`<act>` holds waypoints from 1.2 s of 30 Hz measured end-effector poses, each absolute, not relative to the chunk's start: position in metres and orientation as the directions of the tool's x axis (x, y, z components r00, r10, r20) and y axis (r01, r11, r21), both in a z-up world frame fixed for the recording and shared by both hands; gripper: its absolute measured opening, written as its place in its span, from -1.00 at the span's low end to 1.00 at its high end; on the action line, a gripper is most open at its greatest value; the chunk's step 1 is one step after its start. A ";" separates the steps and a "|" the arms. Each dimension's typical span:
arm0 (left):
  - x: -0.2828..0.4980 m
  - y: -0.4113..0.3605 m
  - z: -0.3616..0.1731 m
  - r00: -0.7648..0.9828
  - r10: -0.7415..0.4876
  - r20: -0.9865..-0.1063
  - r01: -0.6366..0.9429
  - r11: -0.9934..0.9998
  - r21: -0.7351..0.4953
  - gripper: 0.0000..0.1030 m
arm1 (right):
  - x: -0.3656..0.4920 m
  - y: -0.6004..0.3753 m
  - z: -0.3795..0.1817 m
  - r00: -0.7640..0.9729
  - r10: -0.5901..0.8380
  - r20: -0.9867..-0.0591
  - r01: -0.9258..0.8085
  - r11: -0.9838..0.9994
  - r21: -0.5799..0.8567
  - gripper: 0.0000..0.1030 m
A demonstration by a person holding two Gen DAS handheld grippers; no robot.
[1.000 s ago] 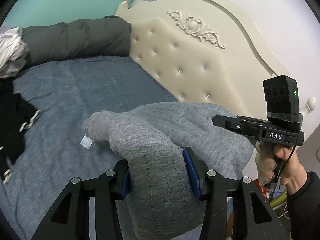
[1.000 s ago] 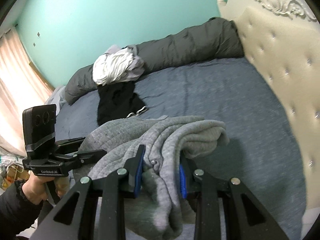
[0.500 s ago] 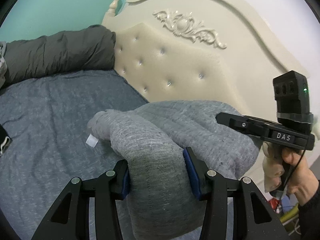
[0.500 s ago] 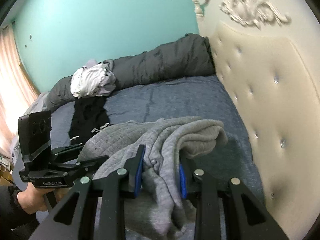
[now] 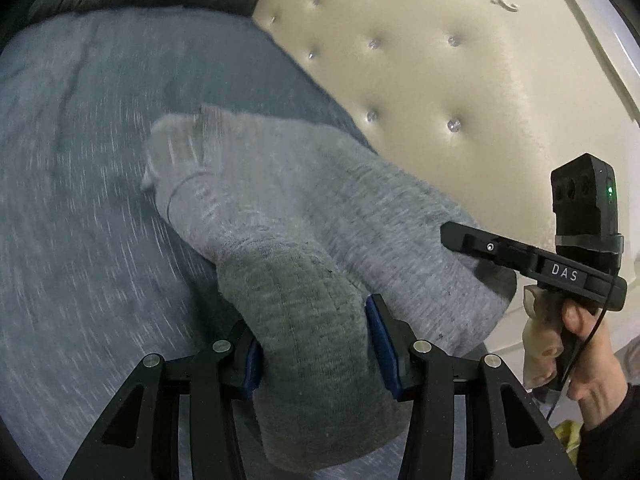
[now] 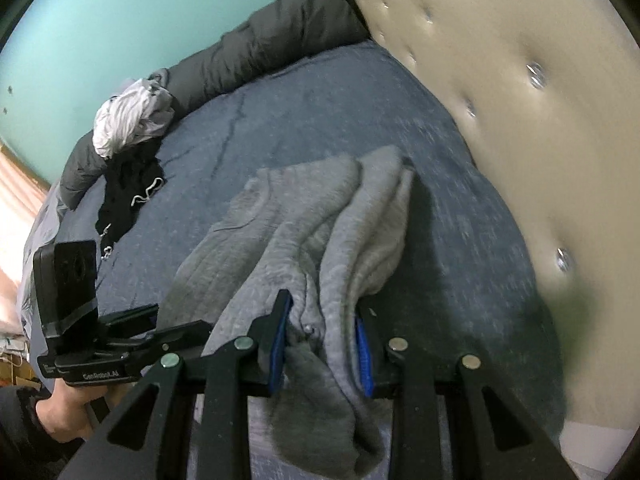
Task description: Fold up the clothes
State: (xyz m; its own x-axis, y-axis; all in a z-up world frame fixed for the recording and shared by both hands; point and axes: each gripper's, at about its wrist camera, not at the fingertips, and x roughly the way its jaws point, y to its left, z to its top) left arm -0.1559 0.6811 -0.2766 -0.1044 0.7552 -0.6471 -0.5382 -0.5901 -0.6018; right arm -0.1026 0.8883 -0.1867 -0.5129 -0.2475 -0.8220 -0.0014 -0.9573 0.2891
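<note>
Two claws pinch one grey garment (image 5: 304, 208) over the bed (image 5: 80, 160), near the headboard (image 5: 460, 80). At lower centre of its view the left claw (image 5: 312, 344) squeezes a thick roll; the right claw (image 6: 320, 328) nips bunched folds, which could land crumpled, since loose layers hang unevenly.

Left gripper (image 5: 314, 344): angled downward, both blue-padded jaws pressed against a thick bunch of grey garment (image 5: 304, 220), grip firm. Right gripper (image 6: 322, 332): pitched more steeply downward, jaws set narrower, clamped on a gathered fold of the same garment. In the left wrist view, the right hand (image 5: 588, 356) wraps the handle of its gripper, dark sleeve at the wrist. In the right wrist view, the left hand (image 6: 66, 410) grasps its handle low at the frame edge, also dark-sleeved.
</note>
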 end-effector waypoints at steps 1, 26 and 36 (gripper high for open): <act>-0.154 0.682 -0.278 -0.099 0.755 -0.648 -0.533 -0.590 -0.607 -0.04 | -0.102 0.890 -0.186 -0.509 -0.243 -0.826 -0.012 -0.957 0.289 -0.44; -0.128 0.654 -0.253 -0.075 0.734 -0.675 -0.629 -0.560 -0.539 0.01 | -0.062 0.876 -0.187 -0.564 -0.131 -0.815 -0.016 -0.985 0.169 -0.84; -0.111 0.669 -0.281 -0.092 0.674 -0.733 -0.698 -0.569 -0.435 0.00 | -0.055 0.904 -0.241 -0.548 -0.124 -0.827 -0.138 -0.962 0.235 -1.00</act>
